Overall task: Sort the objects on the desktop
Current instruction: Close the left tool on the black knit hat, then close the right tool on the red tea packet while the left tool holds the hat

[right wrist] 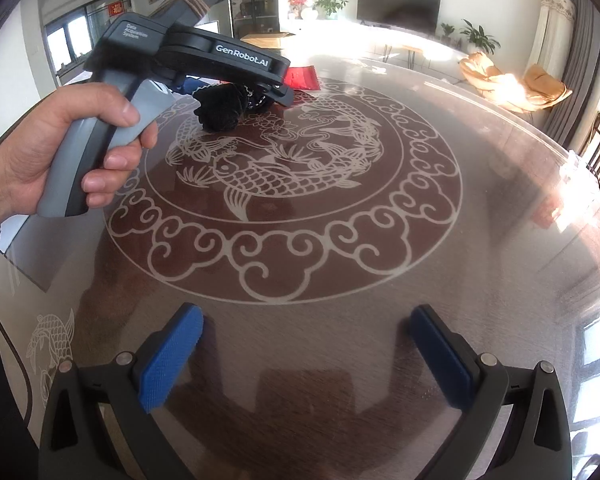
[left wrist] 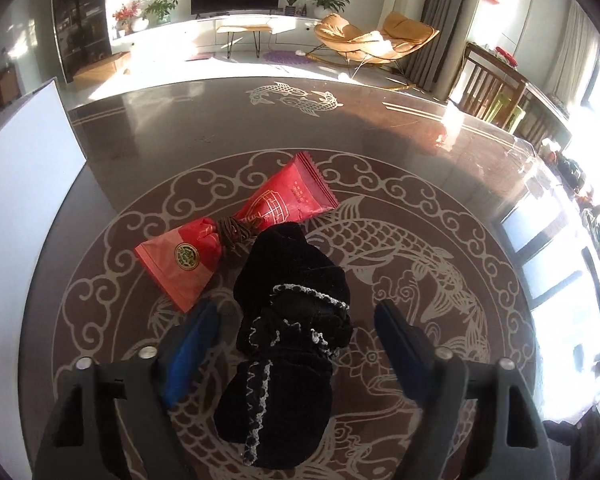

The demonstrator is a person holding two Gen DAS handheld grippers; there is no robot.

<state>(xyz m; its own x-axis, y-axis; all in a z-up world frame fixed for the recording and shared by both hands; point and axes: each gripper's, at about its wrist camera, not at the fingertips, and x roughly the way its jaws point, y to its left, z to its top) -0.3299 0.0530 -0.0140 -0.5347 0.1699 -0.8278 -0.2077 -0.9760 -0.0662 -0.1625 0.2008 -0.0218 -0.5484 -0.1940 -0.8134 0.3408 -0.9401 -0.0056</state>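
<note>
A: How far along is the sorting looking?

B: Early, I'd judge. A black velvet pouch [left wrist: 288,344] with pale trim, two red packets [left wrist: 236,236] and a brown cord bundle [left wrist: 236,234] between them are all lying together near the middle of the bench [left wrist: 380,148], and nothing is looking grouped or set aside yet.

A: What are the grippers doing?

B: The left gripper [left wrist: 296,320] is hovering with its fingers [left wrist: 192,344] spread wide on either side of the pouch, not touching it as far as I can tell. The right gripper [right wrist: 306,344] is hanging over a bare part of the bench, well apart from the objects, fingers wide and holding nothing.

A: And the pouch's lie?

B: Its long axis is running almost straight along the left gripper's line of sight, one end pointing towards the camera and the other towards the packets, so the fingers are straddling its narrow width. The packets are lying on a diagonal, touching the pouch's far end
</note>
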